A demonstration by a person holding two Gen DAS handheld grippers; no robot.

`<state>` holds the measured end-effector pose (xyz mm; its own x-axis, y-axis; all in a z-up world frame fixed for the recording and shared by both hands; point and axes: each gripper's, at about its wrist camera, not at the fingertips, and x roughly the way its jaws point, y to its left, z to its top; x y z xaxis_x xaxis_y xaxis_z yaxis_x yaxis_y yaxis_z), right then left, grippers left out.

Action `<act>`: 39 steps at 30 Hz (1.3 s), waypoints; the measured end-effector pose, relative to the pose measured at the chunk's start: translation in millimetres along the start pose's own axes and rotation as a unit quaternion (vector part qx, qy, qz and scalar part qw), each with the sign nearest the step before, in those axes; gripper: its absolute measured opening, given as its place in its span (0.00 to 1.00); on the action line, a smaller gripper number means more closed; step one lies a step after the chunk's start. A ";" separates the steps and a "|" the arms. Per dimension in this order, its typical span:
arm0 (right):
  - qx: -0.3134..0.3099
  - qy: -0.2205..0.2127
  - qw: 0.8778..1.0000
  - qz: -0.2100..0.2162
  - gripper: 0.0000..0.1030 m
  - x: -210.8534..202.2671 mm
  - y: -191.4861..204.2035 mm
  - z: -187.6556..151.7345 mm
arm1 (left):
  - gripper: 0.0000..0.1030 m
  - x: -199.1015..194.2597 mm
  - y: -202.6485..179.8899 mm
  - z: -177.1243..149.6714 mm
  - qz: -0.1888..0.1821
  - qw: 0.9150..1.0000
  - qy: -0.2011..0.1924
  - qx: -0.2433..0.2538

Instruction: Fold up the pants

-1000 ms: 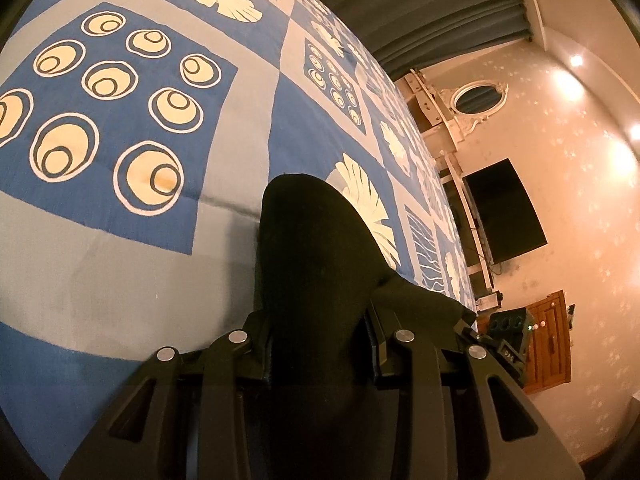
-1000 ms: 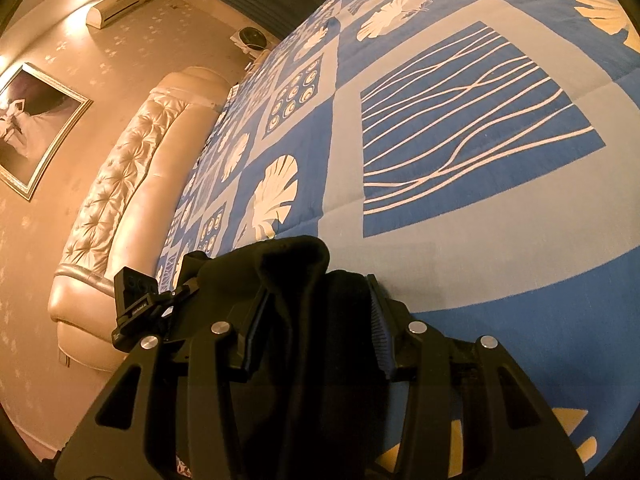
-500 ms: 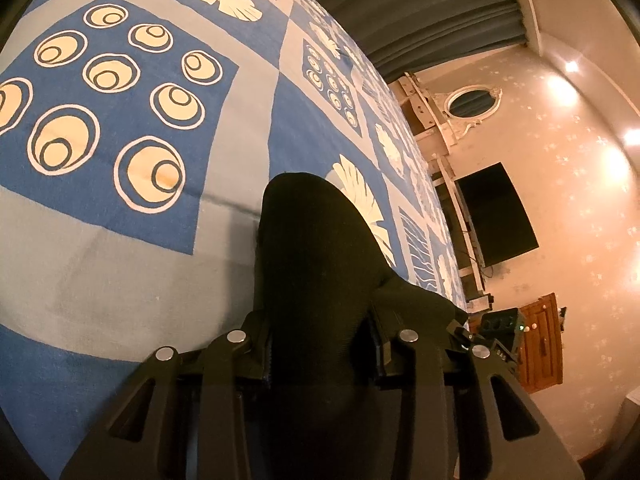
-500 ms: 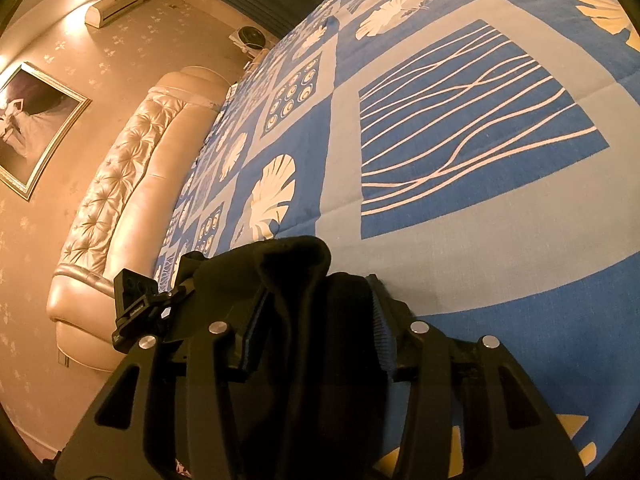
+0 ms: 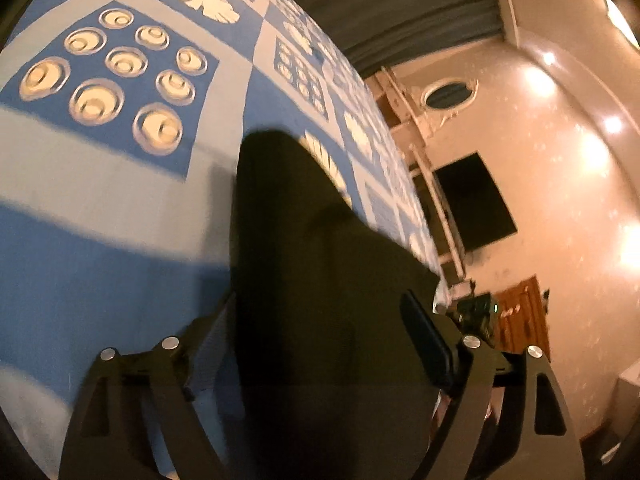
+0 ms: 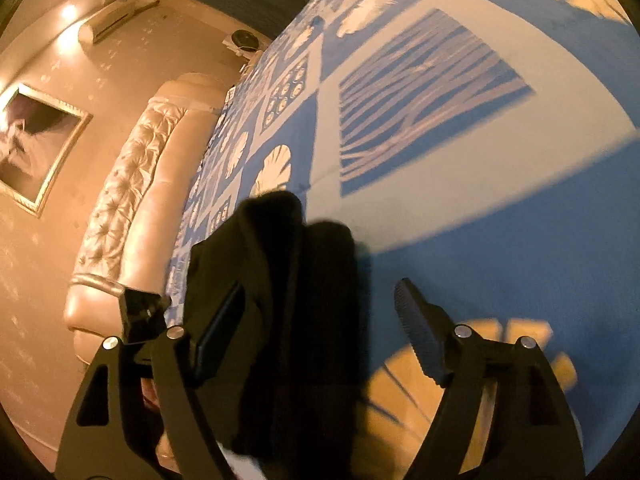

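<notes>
We have just been spreading both jaws: left gripper [image 5: 316,344] and right gripper [image 6: 320,320] stand apart around the black fabric pants [image 5: 320,280], which lie on the blue patterned bedspread [image 5: 100,248]; further folds probably remain.

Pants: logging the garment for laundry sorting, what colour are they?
Black pants, plain; clearest in the right wrist view.
</notes>
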<state>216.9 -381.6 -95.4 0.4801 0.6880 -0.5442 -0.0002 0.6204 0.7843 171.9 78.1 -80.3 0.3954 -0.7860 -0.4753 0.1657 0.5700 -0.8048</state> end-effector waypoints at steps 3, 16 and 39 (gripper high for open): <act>0.033 0.010 0.999 0.022 0.75 -10.1 -10.2 -10.2 | 0.80 -5.5 -2.7 -19.2 0.002 1.000 0.005 -0.001; 0.009 0.083 0.996 0.019 0.64 -1.5 17.3 -74.8 | 0.83 -9.8 -11.7 -56.1 -0.024 0.999 -0.023 -0.027; 0.031 0.071 0.996 0.032 0.40 -8.5 8.9 -71.5 | 0.50 -8.2 3.5 -57.6 -0.005 0.990 -0.051 -0.130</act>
<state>150.2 -355.0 -105.2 0.3524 0.7744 -0.5255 0.0300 0.5519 0.8334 117.2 72.8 -99.7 0.4865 -0.7553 -0.4391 -0.0621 0.4714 -0.8797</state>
